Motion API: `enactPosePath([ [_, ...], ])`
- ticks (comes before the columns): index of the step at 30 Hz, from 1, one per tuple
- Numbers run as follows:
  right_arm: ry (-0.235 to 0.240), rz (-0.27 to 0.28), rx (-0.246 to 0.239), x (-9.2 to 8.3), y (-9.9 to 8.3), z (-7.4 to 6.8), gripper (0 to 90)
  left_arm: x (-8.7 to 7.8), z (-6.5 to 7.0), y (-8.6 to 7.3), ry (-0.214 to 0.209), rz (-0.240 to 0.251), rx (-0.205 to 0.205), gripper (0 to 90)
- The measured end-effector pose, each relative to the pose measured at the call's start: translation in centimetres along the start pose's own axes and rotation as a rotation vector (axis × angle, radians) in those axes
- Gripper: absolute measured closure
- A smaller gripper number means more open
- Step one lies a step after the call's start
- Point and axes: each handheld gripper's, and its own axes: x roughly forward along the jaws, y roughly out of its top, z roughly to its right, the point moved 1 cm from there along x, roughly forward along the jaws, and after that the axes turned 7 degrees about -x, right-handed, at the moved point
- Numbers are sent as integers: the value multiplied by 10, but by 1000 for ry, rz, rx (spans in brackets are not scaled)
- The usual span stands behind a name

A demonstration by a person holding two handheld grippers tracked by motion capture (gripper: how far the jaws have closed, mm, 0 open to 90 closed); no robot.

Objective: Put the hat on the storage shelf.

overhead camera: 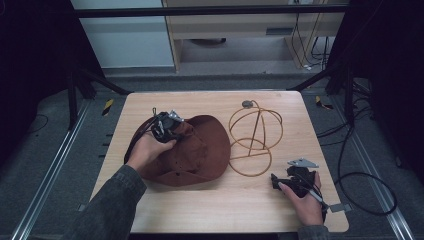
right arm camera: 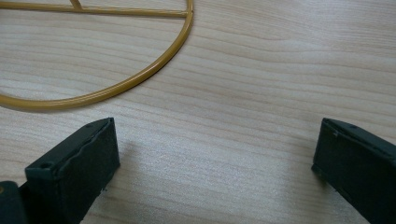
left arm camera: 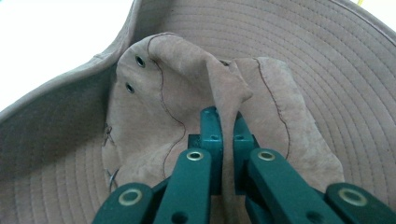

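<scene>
Brown bucket hat [overhead camera: 200, 150] lay on the left half of the wooden desk [overhead camera: 220, 210], its brim spread flat and its crown crumpled toward 10 o'clock. The left tool [left arm camera: 223, 122] sat on that crown, its 2 jaws pinched tight on a raised fold of the cloth, seen close in the left gripper view beside 2 metal eyelets [left arm camera: 139, 60]. At 3 o'clock from the hat, just beside its brim, stood a gold wire hat stand [overhead camera: 255, 135] with a round base ring and a domed cage. The right tool [overhead camera: 280, 182] rested on the desk at about 5 o'clock from the stand, near its base ring, jaws wide apart over bare wood with nothing between them.
</scene>
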Motion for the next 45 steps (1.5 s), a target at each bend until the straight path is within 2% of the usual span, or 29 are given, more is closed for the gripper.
enactPosePath([
  [4,2,0,2,0,0,0,4,-13,3,-2,13,37,7,887],
  [8,2,0,-2,0,0,0,5,-24,3,-5,15,54,15,887],
  [9,4,-2,2,0,0,0,4,-33,4,-7,24,70,17,887],
  [12,3,-2,3,0,0,0,5,-46,4,-10,29,105,18,887],
  [13,3,-2,3,0,0,0,5,-46,4,-10,29,105,18,887],
  [15,1,1,-2,0,0,0,5,-61,5,-13,32,138,20,887],
  [17,4,-2,3,0,0,0,5,-66,5,-14,34,146,23,887],
  [18,4,-2,0,0,0,0,5,-78,4,-16,35,165,29,887],
  [19,4,-2,0,0,0,0,5,-78,4,-16,35,165,29,887],
  [24,4,0,-8,0,0,1,4,-106,5,-19,45,208,48,887],
  [31,5,1,-8,0,0,1,5,-123,11,-22,51,215,79,887],
  [40,8,2,-6,0,0,1,6,-148,17,-27,75,249,92,887],
  [45,8,2,-6,0,0,1,6,-157,17,-26,75,271,91,887],
])
